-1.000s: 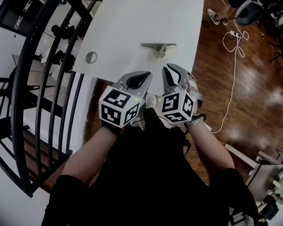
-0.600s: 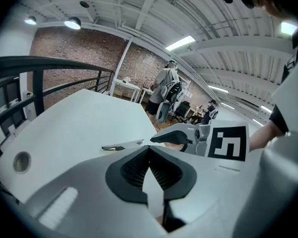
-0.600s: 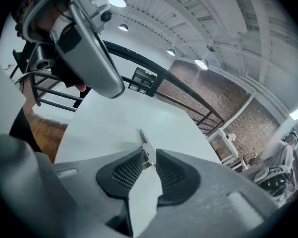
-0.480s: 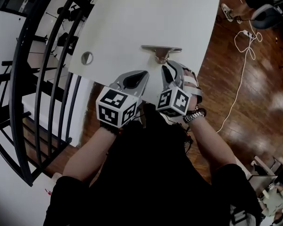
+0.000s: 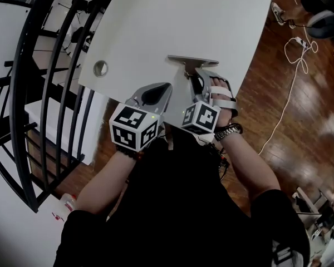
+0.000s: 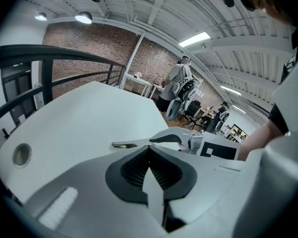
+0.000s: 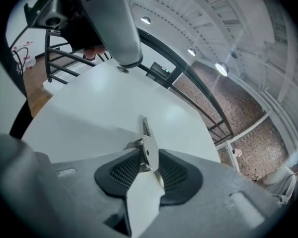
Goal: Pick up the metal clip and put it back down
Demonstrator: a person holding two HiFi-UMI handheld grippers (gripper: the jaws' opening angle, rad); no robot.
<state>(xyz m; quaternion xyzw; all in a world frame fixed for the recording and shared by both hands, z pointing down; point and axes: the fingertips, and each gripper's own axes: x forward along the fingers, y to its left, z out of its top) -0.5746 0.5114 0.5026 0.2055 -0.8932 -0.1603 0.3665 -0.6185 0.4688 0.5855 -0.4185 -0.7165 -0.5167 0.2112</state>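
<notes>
Right claw (image 5: pixel 197 79) clamps metal clip (image 5: pixel 192 60) | near table (image 5: pixel 172 21) edge

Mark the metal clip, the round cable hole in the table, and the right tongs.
metal clip (image 5: pixel 182 58): head view, on its flat top bar.
cable hole (image 5: pixel 101 68): head view, on the round insert's centre.
right tongs (image 7: pixel 149 175): right gripper view, on the seam where they close on the clip's handle.
</notes>
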